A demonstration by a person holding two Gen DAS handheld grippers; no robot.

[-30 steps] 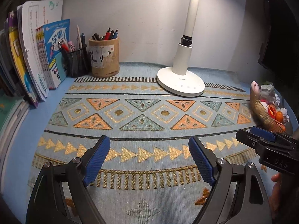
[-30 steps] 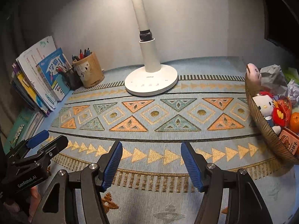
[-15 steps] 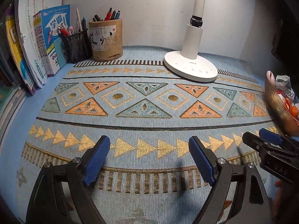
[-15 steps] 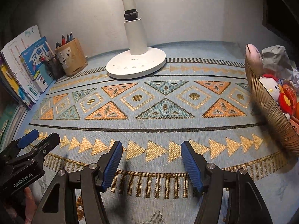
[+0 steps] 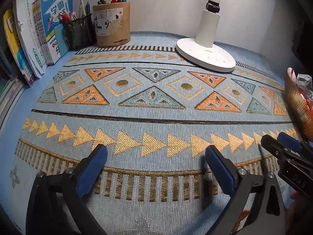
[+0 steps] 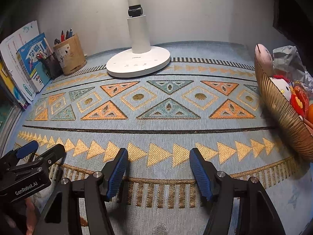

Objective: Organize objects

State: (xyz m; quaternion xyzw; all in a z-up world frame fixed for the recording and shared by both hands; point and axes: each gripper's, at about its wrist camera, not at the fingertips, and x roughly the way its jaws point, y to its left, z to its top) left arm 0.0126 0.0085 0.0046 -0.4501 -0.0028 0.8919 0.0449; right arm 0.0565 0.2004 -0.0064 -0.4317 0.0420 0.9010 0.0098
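lamp head cropped, basket edge-cut

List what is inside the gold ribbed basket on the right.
In the basket: a white plush toy, a pink plush, crumpled grey paper, something red and an orange piece. The basket wall hides whatever lies lower.

Lamp stands between the pen holders and a basket, perhaps of toys.

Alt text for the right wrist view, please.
The right gripper, jaws open and empty, hangs over a patterned blue mat. A white lamp base stands behind, pen holders and books far left, a basket of toys right; the left gripper shows lower left.
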